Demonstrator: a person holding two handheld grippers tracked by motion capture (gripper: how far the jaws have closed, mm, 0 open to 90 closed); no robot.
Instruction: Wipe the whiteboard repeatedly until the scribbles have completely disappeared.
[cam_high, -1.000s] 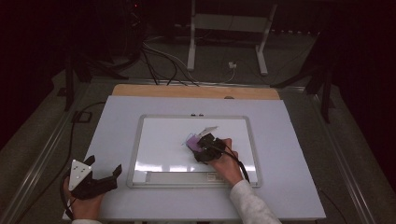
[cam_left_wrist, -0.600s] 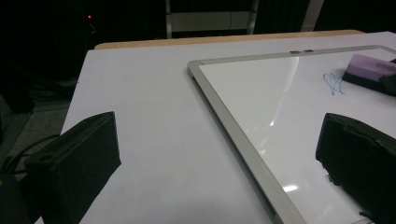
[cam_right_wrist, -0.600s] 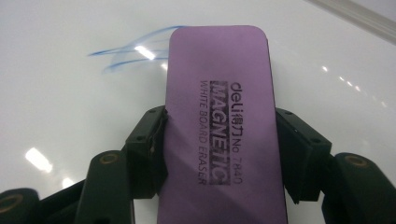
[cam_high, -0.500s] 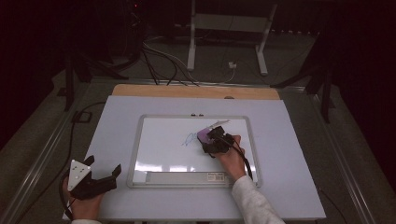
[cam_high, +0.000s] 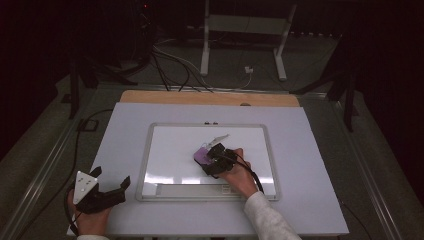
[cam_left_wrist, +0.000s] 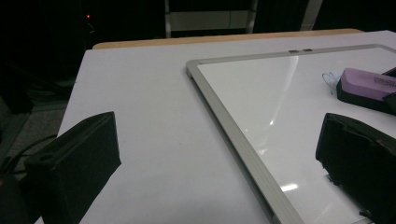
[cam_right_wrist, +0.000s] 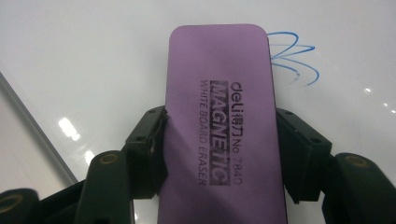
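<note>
Most of the board (cam_high: 175, 150) is looking clean; my right gripper (cam_right_wrist: 219, 154) is clamping the eraser (cam_right_wrist: 219, 116), nearing leftover blue scribble (cam_right_wrist: 294, 63); left gripper (cam_high: 107, 187) is gaping, idle.

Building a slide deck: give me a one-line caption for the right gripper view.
Right tool grips a purple whiteboard eraser flat on the whiteboard, beside blue marker strokes.
</note>
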